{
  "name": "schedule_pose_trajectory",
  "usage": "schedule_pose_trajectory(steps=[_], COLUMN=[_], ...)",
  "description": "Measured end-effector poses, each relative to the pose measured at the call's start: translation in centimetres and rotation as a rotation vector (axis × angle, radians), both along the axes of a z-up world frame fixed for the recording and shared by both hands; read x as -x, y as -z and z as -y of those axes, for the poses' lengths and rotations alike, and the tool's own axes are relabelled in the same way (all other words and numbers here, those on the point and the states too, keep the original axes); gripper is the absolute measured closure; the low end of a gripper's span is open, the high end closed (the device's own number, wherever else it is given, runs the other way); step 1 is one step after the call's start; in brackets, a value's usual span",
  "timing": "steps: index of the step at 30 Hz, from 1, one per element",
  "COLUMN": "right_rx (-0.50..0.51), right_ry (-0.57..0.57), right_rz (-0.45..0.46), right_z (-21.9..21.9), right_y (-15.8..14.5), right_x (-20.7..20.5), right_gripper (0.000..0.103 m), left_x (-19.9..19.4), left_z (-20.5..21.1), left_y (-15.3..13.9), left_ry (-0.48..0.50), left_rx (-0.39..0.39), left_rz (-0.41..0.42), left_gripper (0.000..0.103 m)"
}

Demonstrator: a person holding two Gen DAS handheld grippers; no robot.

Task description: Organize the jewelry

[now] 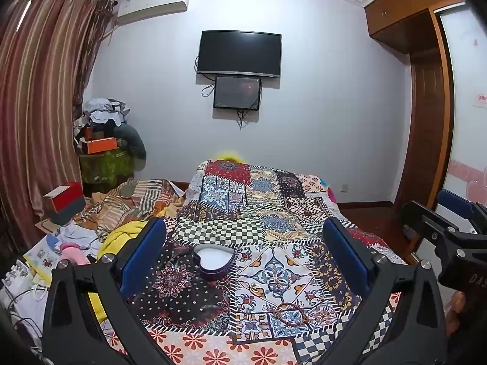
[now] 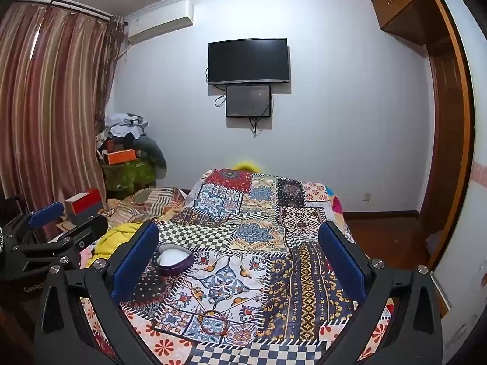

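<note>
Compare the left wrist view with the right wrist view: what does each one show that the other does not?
Only the left wrist view shows the right gripper at its right edge and the papers at the lower left. Only the right wrist view shows the left gripper at its left edge. Both share the patchwork bedspread, the open heart-shaped box, the bracelet lying nearer the camera, the wall television, and wide open jaws holding nothing.

"GenRo" on left gripper (image 2: 45, 228)
</note>
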State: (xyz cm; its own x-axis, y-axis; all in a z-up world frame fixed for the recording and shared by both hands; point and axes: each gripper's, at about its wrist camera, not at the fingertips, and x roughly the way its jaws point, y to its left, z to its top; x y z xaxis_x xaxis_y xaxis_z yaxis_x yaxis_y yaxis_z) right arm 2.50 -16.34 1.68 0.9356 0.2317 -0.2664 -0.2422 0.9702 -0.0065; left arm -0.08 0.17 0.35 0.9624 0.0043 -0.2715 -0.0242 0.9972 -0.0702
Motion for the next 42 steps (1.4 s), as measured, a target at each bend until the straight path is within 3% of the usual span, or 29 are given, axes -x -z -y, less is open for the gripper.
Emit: schedule_pose_trajectory(steps=[42], right_rx=[-0.006], right_ry=[-0.002], right_rz=[-0.008], right_z=[-0.08], right_y=[0.34], right_x=[-0.3], right_gripper=[0.0], left_x=[-0.19], left_z=[0.04], left_y=[0.38], left_ry=[0.0], left_rx=[0.003], left_rz=[0.002], left_gripper=[0.0])
